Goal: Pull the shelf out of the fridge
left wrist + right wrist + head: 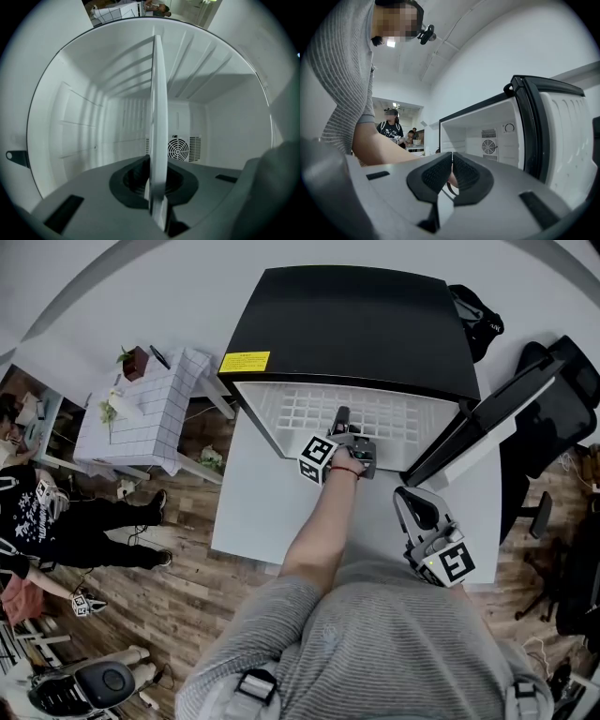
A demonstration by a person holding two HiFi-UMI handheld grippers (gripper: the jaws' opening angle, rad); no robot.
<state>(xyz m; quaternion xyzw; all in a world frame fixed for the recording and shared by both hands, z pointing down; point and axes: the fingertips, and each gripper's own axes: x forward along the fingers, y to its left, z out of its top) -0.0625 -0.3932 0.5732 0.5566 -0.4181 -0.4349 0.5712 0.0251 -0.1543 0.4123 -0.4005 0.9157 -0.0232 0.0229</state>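
Note:
A small fridge (356,324) with a black top stands open on a white table (248,512), its door (497,418) swung to the right. The white wire-grid shelf (300,413) sticks partway out of the opening. My left gripper (341,420) is shut on the shelf's front edge. In the left gripper view the shelf (158,117) runs edge-on between the jaws of that gripper (157,187), with the fridge's white inside and a round fan grille behind. My right gripper (413,500) hangs back at the lower right, shut on nothing (452,171), facing the open fridge (487,126).
A table with a checked cloth (141,413) and small plants stands left of the fridge. A person in black (56,521) sits at the far left on the wooden floor. A black office chair (562,409) is behind the fridge door (562,136).

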